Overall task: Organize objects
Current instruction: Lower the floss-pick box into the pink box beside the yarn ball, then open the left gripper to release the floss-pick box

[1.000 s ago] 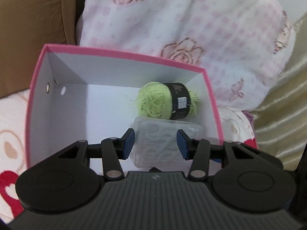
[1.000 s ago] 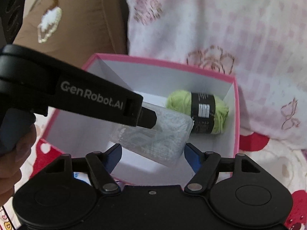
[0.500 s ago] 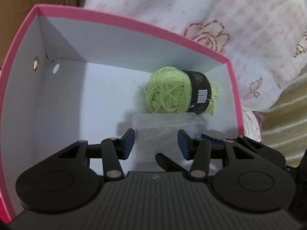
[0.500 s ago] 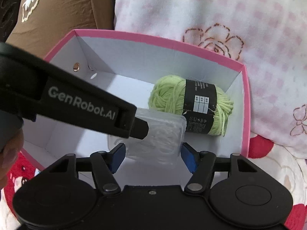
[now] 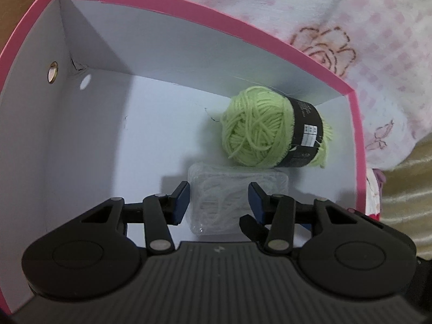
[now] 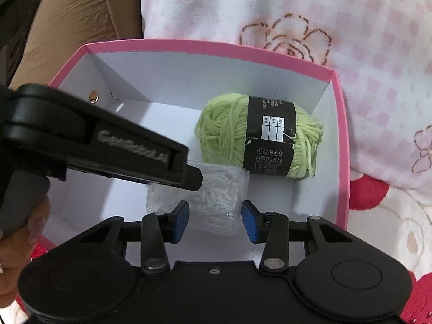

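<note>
A pink-rimmed white box (image 5: 189, 5) (image 6: 216, 47) holds a lime-green yarn ball (image 5: 256, 132) (image 6: 224, 135) with a black label, lying against the far right wall. Just in front of it is a clear plastic case (image 5: 237, 181) (image 6: 216, 197) with white contents, low inside the box. My left gripper (image 5: 218, 201) is shut on the case's near end, its jaws squeezing in a little. One of its fingers (image 6: 189, 175) crosses the right wrist view from the left. My right gripper (image 6: 215, 217) straddles the same case with its jaws closing. Its pads sit right beside the case's sides.
A pink-and-white floral blanket (image 5: 351, 27) (image 6: 324, 13) is bunched behind the box. A brown cushion (image 6: 75, 13) lies at the back left, and a sheet with red hearts (image 6: 372, 194) is at the right. A person's hand (image 6: 16, 243) holds the left gripper. The box's left half is bare floor.
Both grippers sank into the box with the clear case, which now sits low in front of the yarn. The right gripper's jaws narrowed from wide apart to close around the case.
</note>
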